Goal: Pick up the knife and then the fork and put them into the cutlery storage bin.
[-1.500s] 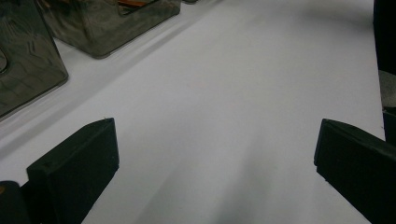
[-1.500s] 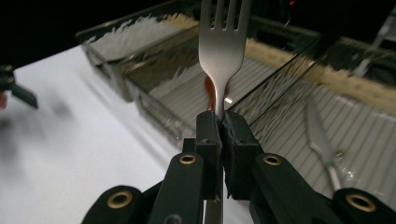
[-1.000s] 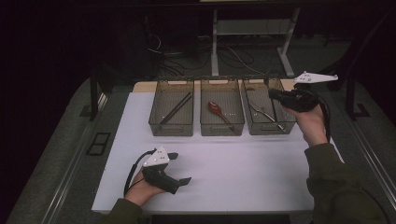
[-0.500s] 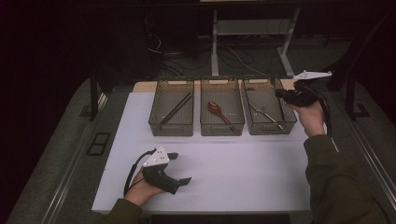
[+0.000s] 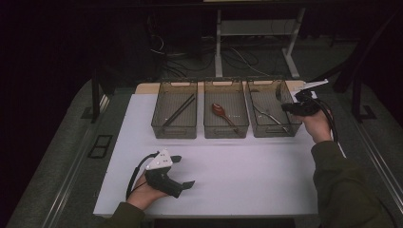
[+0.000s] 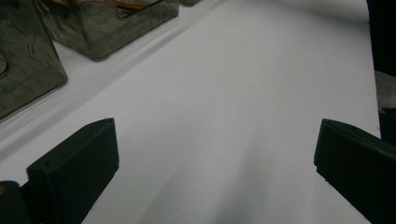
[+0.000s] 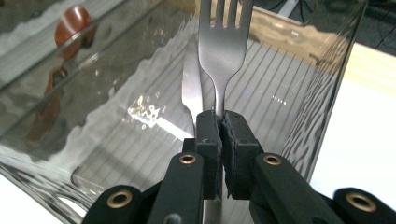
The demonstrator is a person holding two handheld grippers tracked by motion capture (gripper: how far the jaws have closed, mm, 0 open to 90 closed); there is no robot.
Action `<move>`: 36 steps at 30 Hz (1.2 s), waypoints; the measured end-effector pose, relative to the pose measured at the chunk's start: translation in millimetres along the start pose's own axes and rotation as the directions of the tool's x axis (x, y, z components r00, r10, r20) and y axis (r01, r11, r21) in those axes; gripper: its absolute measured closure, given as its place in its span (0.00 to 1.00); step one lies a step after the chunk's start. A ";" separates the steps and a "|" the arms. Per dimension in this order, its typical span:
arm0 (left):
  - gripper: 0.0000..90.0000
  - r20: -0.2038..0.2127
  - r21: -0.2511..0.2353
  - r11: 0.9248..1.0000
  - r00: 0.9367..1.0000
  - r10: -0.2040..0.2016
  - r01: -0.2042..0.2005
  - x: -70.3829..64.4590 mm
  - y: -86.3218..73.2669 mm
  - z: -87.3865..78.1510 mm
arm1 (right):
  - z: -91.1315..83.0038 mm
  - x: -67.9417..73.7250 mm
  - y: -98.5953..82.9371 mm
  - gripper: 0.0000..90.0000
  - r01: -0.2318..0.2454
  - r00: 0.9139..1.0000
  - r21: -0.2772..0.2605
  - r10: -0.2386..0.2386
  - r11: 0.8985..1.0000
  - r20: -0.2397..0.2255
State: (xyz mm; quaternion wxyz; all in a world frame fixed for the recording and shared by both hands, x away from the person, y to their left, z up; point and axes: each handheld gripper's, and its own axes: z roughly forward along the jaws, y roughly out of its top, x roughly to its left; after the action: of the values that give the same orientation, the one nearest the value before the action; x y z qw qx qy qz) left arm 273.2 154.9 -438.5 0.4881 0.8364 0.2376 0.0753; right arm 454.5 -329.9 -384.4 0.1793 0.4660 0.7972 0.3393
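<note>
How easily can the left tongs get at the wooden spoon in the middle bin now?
Probably yes. The left tongs are open and empty, the white mat ahead is bare, and the middle bin has no lid over the wooden spoon.

White table (image 5: 247,166), three clear bins (image 5: 226,115)

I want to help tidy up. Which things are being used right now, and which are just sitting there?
In use: fork, clamped in the right gripper; the right-hand bin under it.

Just sitting: chopsticks, red spoon, the other two bins, the open left gripper.
</note>
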 end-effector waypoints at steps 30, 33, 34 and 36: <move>0.00 -0.007 -0.005 1.000 1.000 -0.007 0.007 1.7 -0.5 -3.0 | -14.1 3.8 -2.9 0.36 -0.069 0.995 -0.129 0.059 0.989 -0.079; 0.00 -0.010 -0.004 1.000 1.000 -0.010 0.010 3.8 -0.9 -5.0 | -19.1 11.5 -3.7 0.34 -0.048 0.997 -0.141 0.038 0.989 -0.073; 0.00 -0.012 -0.006 1.000 1.000 -0.014 0.014 4.3 -1.1 -5.5 | -20.6 14.2 -4.0 0.33 -0.042 0.997 -0.139 0.032 0.989 -0.072; 0.00 -0.015 -0.008 1.000 1.000 -0.012 0.012 5.3 -1.2 -6.3 | -23.5 19.1 -5.3 0.31 -0.029 0.998 -0.145 0.020 0.989 -0.067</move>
State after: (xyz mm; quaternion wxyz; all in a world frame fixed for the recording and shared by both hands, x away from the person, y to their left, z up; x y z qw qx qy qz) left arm 275.3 162.8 -436.8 0.4899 0.8325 0.2462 0.0795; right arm 427.5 -323.9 -370.9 0.1826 0.4501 0.7699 0.4139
